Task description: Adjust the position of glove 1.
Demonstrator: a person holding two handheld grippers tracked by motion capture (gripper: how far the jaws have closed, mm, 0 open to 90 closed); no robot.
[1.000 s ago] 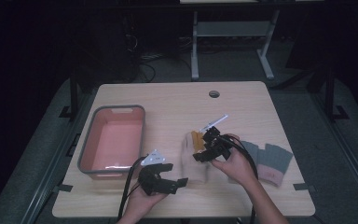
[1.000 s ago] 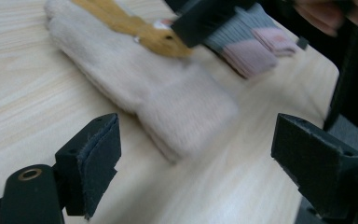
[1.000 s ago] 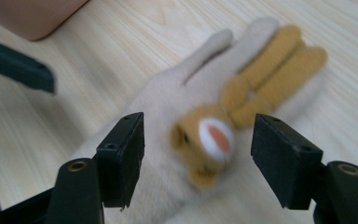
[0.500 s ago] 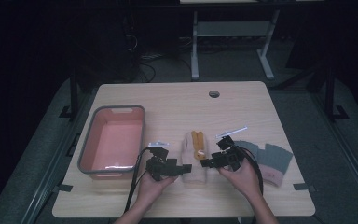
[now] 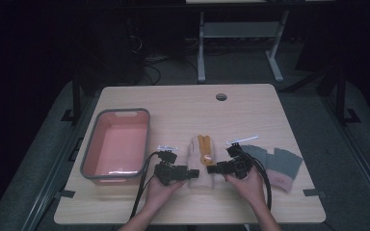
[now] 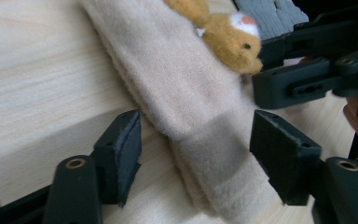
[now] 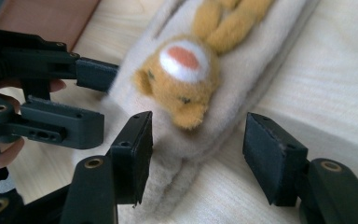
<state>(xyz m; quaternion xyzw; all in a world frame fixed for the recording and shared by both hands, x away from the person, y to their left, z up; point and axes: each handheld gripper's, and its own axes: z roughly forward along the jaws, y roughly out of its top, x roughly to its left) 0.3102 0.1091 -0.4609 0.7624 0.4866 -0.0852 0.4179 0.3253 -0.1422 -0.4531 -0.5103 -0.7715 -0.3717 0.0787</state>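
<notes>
A beige fuzzy sock (image 5: 198, 163) with an orange plush animal (image 5: 204, 147) on it lies flat on the table, cuff toward me. My left gripper (image 5: 194, 173) comes at the cuff from the left. In the left gripper view the cuff (image 6: 214, 154) lies between its jaws, which have just been closing; the pads stand clear of it. My right gripper (image 5: 211, 169) comes from the right. Its jaws have also just been closing and straddle the sock (image 7: 200, 140) below the animal's face (image 7: 182, 79), open. Each gripper view shows the other gripper: the right gripper (image 6: 268, 67), the left gripper (image 7: 95, 100).
A pink tub with a grey rim (image 5: 89, 159) stands at the left of the table. Grey socks with a pink cuff (image 5: 279, 163) lie right of my right hand. A round cable hole (image 5: 221, 96) sits near the far edge.
Both hands have come down and inward to the beige sock's near end. The right gripper lowered from above the sock; both pairs of jaws have narrowed around the cuff.
</notes>
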